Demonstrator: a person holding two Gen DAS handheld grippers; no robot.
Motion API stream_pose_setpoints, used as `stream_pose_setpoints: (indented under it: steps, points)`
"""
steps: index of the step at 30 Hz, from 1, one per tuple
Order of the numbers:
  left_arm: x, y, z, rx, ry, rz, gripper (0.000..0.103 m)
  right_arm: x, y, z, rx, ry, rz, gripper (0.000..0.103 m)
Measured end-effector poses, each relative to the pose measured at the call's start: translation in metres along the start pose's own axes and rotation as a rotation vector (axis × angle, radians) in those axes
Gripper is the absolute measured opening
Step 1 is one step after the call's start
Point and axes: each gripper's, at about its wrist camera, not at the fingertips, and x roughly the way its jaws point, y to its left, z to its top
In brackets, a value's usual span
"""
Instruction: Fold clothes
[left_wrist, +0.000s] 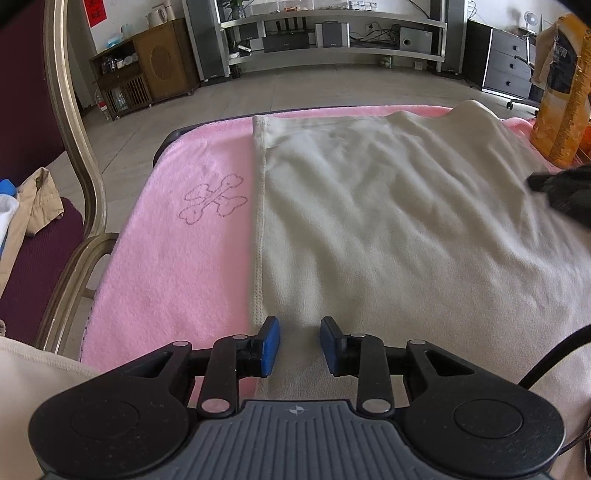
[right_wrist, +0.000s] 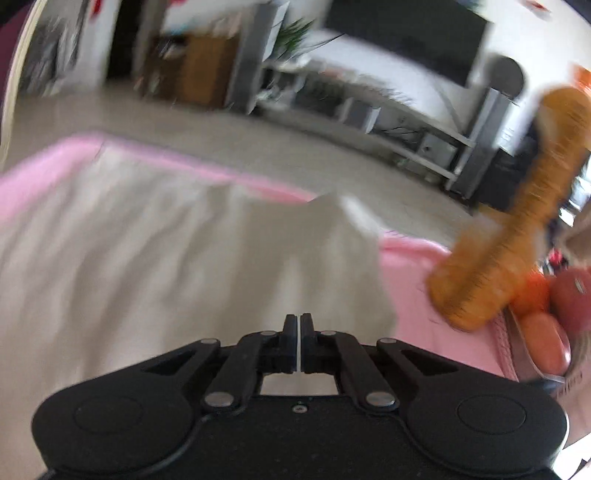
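A cream garment (left_wrist: 369, 221) lies spread flat on a pink towel (left_wrist: 177, 240), its stitched left edge running straight away from me. My left gripper (left_wrist: 299, 325) hovers low over the near left corner of the garment, blue pads apart and nothing pinched between them. In the blurred right wrist view, my right gripper (right_wrist: 298, 317) has its jaws together, with a thin white strip of the cream garment (right_wrist: 147, 240) caught between them at its right edge. There the cloth rises in a ridge. The right gripper (left_wrist: 561, 192) also shows as a dark shape at the far right.
An orange bag (right_wrist: 517, 221) stands on the pink towel (right_wrist: 413, 266) to the right, with red and orange fruit (right_wrist: 554, 295) beside it. A wooden-framed chair (left_wrist: 74, 147) with piled clothes (left_wrist: 33, 206) stands on the left. Beyond the table's far edge is tiled floor.
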Motion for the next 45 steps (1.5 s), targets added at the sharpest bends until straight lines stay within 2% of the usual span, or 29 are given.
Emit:
stream_pose_setpoints:
  steps: [2, 5, 8, 13, 15, 17, 19, 21, 23, 25, 26, 27, 28, 30, 32, 35, 37, 40, 43, 45]
  points:
    - [-0.001, 0.0, -0.001, 0.003, -0.005, -0.004, 0.03, 0.008, 0.015, 0.003, -0.065, 0.048, 0.004, 0.003]
    - [-0.001, 0.004, -0.004, -0.005, -0.013, -0.019, 0.03, -0.005, -0.024, 0.017, 0.15, -0.011, 0.098, 0.007]
    - [-0.003, 0.005, -0.008, 0.008, -0.028, -0.032, 0.031, -0.002, -0.077, 0.035, 0.347, -0.048, 0.039, 0.008]
    - [-0.003, 0.009, -0.009, 0.01, -0.031, -0.056, 0.031, 0.045, -0.143, 0.051, 0.601, 0.016, 0.054, 0.01]
    - [-0.002, 0.011, -0.01, 0.014, -0.038, -0.069, 0.031, 0.066, -0.159, 0.05, 0.695, 0.026, 0.103, 0.016]
    - [-0.002, 0.013, -0.011, 0.016, -0.045, -0.08, 0.031, 0.087, -0.166, 0.05, 0.727, 0.053, 0.106, 0.018]
    - [-0.002, 0.014, -0.012, 0.011, -0.045, -0.088, 0.031, 0.102, -0.165, 0.05, 0.7, 0.062, 0.069, 0.018]
    - [-0.002, 0.015, -0.012, 0.008, -0.046, -0.093, 0.031, 0.114, -0.159, 0.049, 0.662, 0.066, 0.056, 0.024]
    - [-0.002, 0.015, -0.012, 0.011, -0.049, -0.094, 0.031, 0.123, -0.155, 0.047, 0.645, 0.063, 0.085, 0.029]
    - [-0.002, 0.014, -0.013, 0.018, -0.055, -0.09, 0.031, 0.125, -0.151, 0.049, 0.614, 0.045, 0.097, 0.029]
    - [-0.002, 0.013, -0.013, 0.021, -0.058, -0.088, 0.031, 0.125, -0.148, 0.051, 0.589, 0.044, 0.1, 0.021]
    - [-0.002, 0.013, -0.014, 0.022, -0.059, -0.087, 0.031, 0.123, -0.145, 0.054, 0.56, 0.042, 0.106, 0.004]
    - [-0.002, 0.013, -0.014, 0.022, -0.059, -0.086, 0.031, 0.119, -0.142, 0.056, 0.531, 0.036, 0.117, 0.004]
    - [-0.002, 0.013, -0.014, 0.021, -0.059, -0.083, 0.031, 0.105, -0.133, 0.062, 0.467, -0.023, 0.055, 0.004]
    - [-0.003, 0.012, -0.014, 0.021, -0.06, -0.08, 0.031, 0.089, -0.127, 0.065, 0.416, -0.1, -0.047, 0.004]
    - [-0.003, 0.011, -0.015, 0.032, -0.065, -0.073, 0.031, 0.083, -0.112, 0.07, 0.295, -0.147, -0.201, 0.004]
    - [-0.002, 0.01, -0.014, 0.036, -0.065, -0.07, 0.031, 0.089, -0.099, 0.069, 0.242, -0.127, -0.243, 0.004]
    - [-0.001, 0.011, -0.013, 0.036, -0.062, -0.072, 0.031, 0.107, -0.087, 0.065, 0.215, -0.032, -0.269, 0.005]
    - [0.0, 0.011, -0.011, 0.032, -0.053, -0.071, 0.032, 0.103, -0.084, 0.065, 0.237, -0.001, -0.27, 0.01]
    - [0.0, 0.011, -0.01, 0.028, -0.046, -0.068, 0.033, 0.077, -0.085, 0.068, 0.269, -0.022, -0.265, 0.016]
